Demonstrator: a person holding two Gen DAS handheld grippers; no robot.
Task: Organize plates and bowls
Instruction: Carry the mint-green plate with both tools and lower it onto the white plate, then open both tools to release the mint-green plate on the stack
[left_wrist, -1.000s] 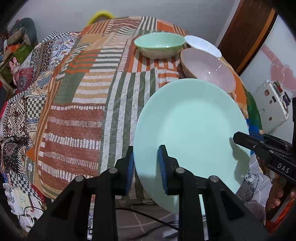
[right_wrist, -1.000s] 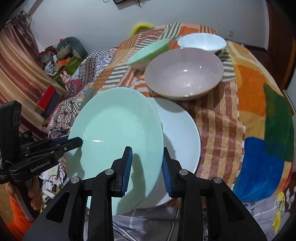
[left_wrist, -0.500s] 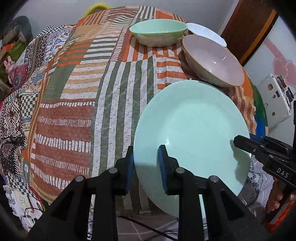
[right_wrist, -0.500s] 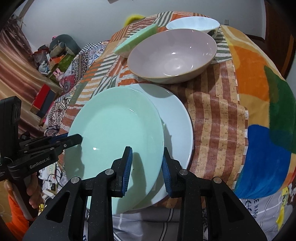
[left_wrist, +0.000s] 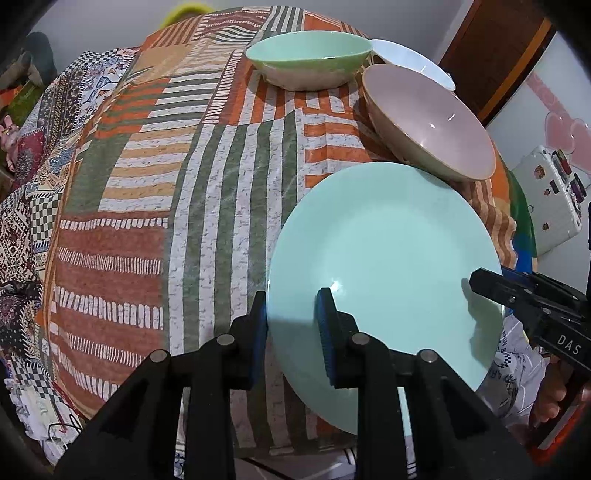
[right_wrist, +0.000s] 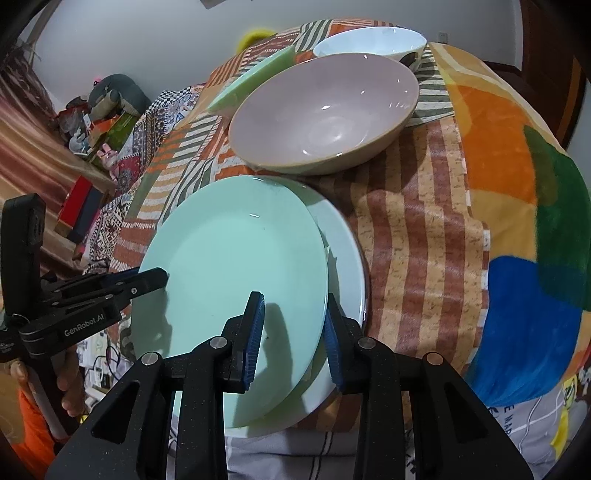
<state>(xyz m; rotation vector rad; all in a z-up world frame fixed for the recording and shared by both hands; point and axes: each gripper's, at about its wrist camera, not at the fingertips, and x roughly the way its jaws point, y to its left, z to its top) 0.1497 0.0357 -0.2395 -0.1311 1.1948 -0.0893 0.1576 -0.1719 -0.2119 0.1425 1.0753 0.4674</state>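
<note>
Left gripper (left_wrist: 291, 325) and right gripper (right_wrist: 293, 332) both pinch the green plate's (right_wrist: 236, 273) rim, above the white plate (right_wrist: 349, 269) at the table's (left_wrist: 221, 206) near edge.

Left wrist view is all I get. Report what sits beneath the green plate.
Observer: A white plate lies on the tablecloth under the green plate; its right rim shows past the green one.
Operator: Describe the right tongs' grip.
Observer: The right tongs straddle the green plate's near rim, one pad on its top face, the other past its edge, over the white plate.
</note>
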